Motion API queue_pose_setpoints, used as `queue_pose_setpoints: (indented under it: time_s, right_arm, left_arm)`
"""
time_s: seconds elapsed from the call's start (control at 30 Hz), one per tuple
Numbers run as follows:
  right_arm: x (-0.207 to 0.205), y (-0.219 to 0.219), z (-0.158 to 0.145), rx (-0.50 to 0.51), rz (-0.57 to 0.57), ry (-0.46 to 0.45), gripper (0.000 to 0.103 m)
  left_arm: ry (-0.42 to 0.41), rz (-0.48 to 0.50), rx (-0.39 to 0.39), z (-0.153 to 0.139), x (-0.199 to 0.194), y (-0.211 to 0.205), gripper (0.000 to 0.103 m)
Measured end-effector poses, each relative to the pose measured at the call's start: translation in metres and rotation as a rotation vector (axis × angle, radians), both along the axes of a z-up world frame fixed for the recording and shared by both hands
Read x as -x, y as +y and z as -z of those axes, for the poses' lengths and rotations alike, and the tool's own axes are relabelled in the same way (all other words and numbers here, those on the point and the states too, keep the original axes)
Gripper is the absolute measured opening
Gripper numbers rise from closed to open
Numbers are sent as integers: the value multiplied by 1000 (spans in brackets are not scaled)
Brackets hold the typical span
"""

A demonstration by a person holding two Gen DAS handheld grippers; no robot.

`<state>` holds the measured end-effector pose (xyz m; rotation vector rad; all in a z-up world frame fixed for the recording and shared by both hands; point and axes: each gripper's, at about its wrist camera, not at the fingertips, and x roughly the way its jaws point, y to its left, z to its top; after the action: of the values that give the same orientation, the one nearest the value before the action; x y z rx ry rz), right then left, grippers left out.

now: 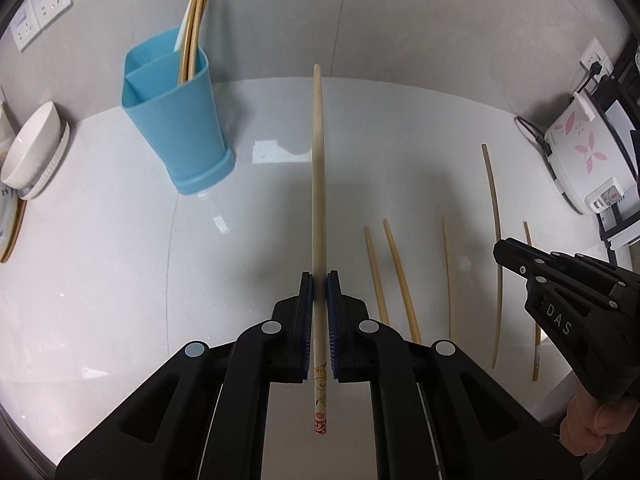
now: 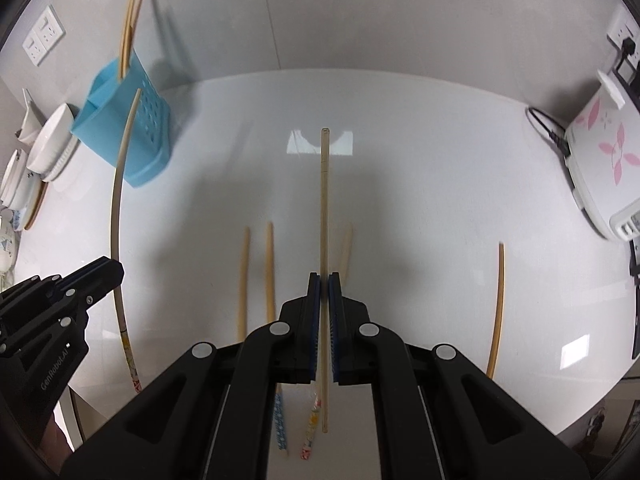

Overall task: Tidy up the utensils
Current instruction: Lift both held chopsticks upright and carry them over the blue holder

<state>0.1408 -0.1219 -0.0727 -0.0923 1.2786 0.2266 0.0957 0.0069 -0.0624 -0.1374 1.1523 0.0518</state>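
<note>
Chopstick in our left tool: we hold a pale chopstick [image 1: 318,184] with a printed end, pinched between the pads of the left tool [image 1: 319,280]; it runs forward off the desk, its far tip toward the wall.
Chopstick in our right tool: a thinner, plain chopstick [image 2: 324,208] is clamped in the right tool [image 2: 324,278], jaws shut on it, lifted clear of the desk.
Holder: the blue holder [image 1: 176,120] stands upright at the back left of the desk [image 1: 120,280], divided into compartments; a few chopsticks [image 1: 196,32] already stand in its rear one, with something white beside them that we cannot name.
Done so far: we judge the job partly done, since some sticks are stowed and two more are in hand.
Left to do: four loose chopsticks [image 1: 394,276] lie on the desk between and around the tools, seen from the left wrist; we take these to be what is left, besides the two we carry.
Hand pose: both tools point steeply down at the desk, side by side, the right tool near the loose sticks and well apart from the holder.
Surroundings: bowls and plates [image 1: 32,152] sit left of the holder; a flowered white appliance [image 1: 588,152] stands at the right edge.
</note>
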Motion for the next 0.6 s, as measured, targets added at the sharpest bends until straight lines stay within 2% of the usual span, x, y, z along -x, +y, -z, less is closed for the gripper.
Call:
queue_pose_setpoints:
  time_s: [0.6]
  right_arm:
    - [-34, 50, -50, -98, -97, -147, 3]
  left_arm:
    - [-157, -101, 5, -53, -12, 53, 6]
